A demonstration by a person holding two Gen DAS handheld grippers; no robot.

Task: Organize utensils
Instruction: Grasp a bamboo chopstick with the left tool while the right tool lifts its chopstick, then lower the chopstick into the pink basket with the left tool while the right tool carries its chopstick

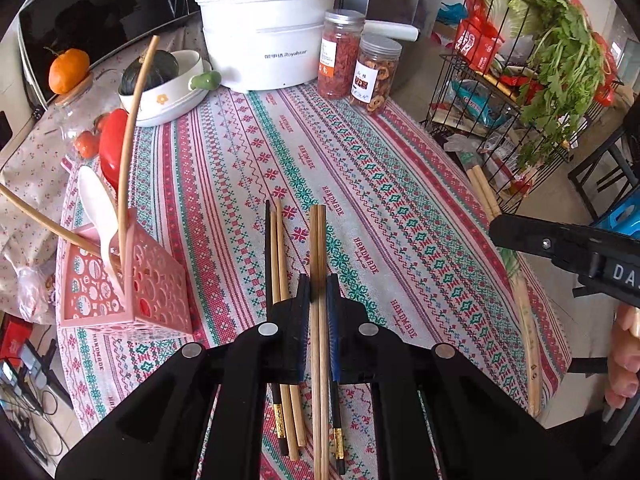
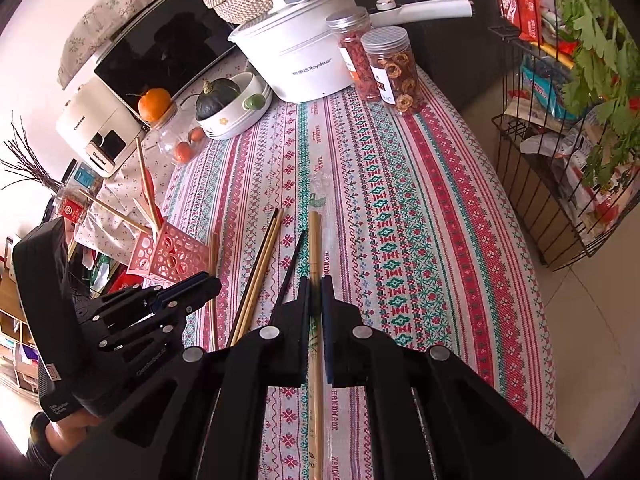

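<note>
We count two tools: the left tool (image 1: 319, 300) and the right tool (image 2: 316, 300). On the tabletop (image 1: 400, 208) stands one pink basket (image 1: 132, 284), holding one white spoon (image 1: 98, 208) and two chopsticks. Two jars with metal lids, the red-filled jar (image 1: 340, 56) and the ring-filled jar (image 1: 376, 74), stand beside one white cooker (image 1: 264, 40). We see one orange (image 1: 68, 70) and one dark squash (image 1: 154, 70).
</note>
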